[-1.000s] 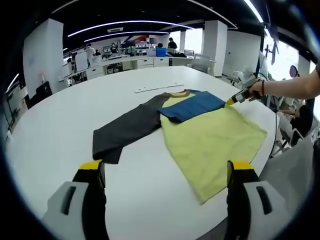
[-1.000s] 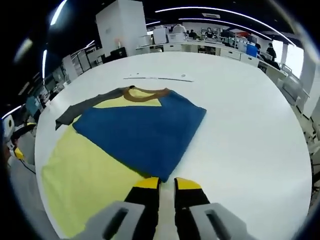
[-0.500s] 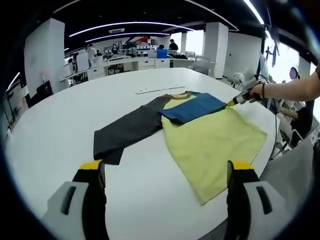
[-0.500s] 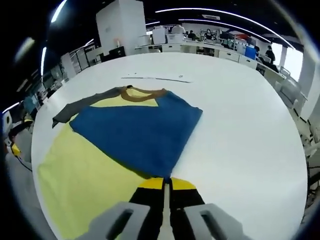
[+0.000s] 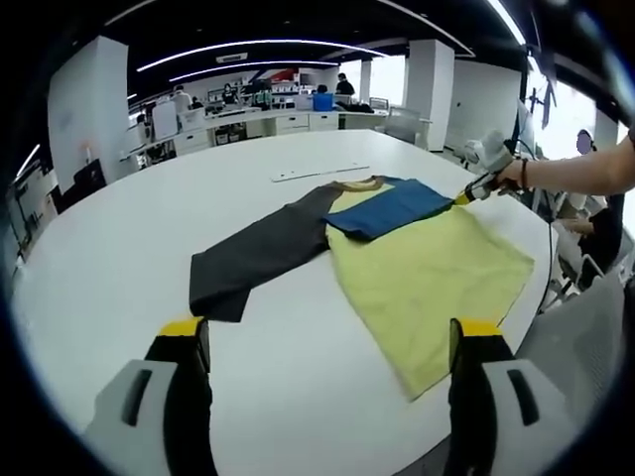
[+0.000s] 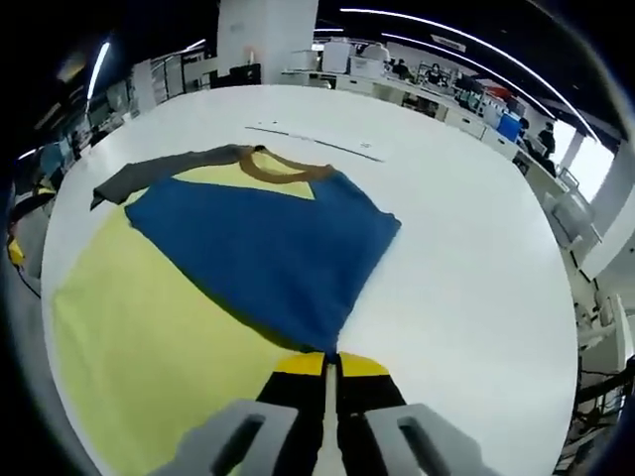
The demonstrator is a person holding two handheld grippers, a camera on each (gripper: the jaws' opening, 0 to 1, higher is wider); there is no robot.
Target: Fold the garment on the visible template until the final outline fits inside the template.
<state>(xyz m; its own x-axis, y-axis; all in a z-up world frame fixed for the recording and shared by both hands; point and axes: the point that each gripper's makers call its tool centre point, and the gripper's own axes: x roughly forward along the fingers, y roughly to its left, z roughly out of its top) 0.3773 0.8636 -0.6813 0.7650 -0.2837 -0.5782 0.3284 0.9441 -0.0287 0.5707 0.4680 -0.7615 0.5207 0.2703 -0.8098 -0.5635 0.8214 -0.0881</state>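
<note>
A garment lies flat on the round white table [image 5: 119, 238]. It has a yellow body [image 5: 427, 278], a brown collar [image 5: 352, 184] and a dark grey sleeve [image 5: 253, 258] spread toward the left. Its blue sleeve [image 5: 389, 208] is folded across the chest. My left gripper [image 5: 330, 332] hangs open over the near table edge, well short of the cloth. A hand holds my right gripper [image 5: 466, 196] at the blue sleeve's end. In the right gripper view my right gripper [image 6: 324, 363] is shut on the tip of the blue sleeve [image 6: 263, 248], beside the yellow body [image 6: 149, 317].
A thin pale strip [image 5: 319, 174] lies on the table just beyond the collar, seen again as the strip [image 6: 313, 142]. A person's forearm [image 5: 585, 174] reaches in from the right. A grey chair [image 5: 585, 337] stands by the table's right edge. Office desks line the background.
My right gripper's jaws, slightly apart a second ago, have closed on the blue sleeve's tip. The left gripper stays open and still.
</note>
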